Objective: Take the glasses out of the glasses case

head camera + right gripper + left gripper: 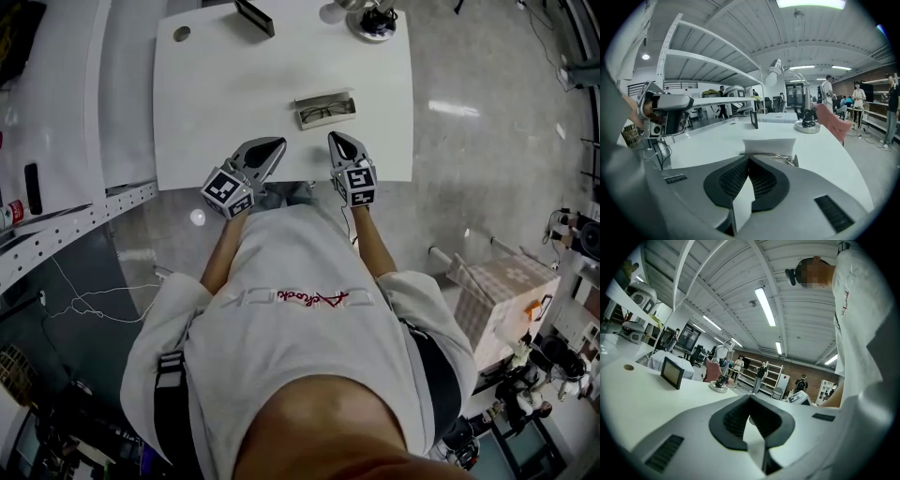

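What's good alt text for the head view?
An open glasses case with the glasses inside lies on a white table. The left gripper and right gripper, both shut and empty, are at the table's near edge, short of the case.

The person wears a white short-sleeved T-shirt (309,356) with red script lettering (298,298) across the chest and a black strap (169,398) at one side. The left tongs (275,147) and right tongs (336,141) are grey shells with black ribbed pads (733,180). Each carries a cube (228,190) of black-and-white square markers.
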Available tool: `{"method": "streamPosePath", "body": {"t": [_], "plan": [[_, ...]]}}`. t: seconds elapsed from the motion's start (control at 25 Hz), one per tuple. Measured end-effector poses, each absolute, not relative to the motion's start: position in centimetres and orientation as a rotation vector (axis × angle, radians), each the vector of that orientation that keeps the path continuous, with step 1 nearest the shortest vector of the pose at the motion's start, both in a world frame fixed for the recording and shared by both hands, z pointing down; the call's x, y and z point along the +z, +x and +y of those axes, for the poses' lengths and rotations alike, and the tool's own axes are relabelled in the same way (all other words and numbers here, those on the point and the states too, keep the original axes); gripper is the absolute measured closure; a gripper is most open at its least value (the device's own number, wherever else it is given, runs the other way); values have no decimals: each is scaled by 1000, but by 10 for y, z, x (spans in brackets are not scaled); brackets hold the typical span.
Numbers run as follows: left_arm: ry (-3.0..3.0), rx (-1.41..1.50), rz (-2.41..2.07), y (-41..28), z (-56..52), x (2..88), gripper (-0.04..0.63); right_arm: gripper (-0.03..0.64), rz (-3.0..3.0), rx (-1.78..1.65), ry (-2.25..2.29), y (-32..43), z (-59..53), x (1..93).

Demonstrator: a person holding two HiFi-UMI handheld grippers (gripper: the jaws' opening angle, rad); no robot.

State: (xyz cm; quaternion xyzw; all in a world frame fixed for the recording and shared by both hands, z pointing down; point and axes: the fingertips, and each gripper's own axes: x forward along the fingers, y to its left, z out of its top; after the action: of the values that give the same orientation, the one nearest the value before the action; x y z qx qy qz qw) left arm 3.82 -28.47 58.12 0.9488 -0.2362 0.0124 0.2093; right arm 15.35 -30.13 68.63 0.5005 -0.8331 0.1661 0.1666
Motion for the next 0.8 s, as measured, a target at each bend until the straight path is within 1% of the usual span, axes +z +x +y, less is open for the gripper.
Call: {"method": "streamPosePath", "body": {"t": [0.32, 0.44, 0.52, 0.8], "plan": [[2588, 1, -759, 16, -282, 583, 589, 592, -2351, 467, 1328, 151, -345, 706], [2587, 0, -792, 8, -282, 581, 589, 592, -2333, 413, 1278, 150, -357, 709], [2577, -10, -806, 4, -282, 581, 589, 592, -2289, 296, 1189, 148, -362, 713], [2556, -33, -824, -2, -281, 581, 589, 592, -1984, -347, 715, 136, -361, 729]]}}
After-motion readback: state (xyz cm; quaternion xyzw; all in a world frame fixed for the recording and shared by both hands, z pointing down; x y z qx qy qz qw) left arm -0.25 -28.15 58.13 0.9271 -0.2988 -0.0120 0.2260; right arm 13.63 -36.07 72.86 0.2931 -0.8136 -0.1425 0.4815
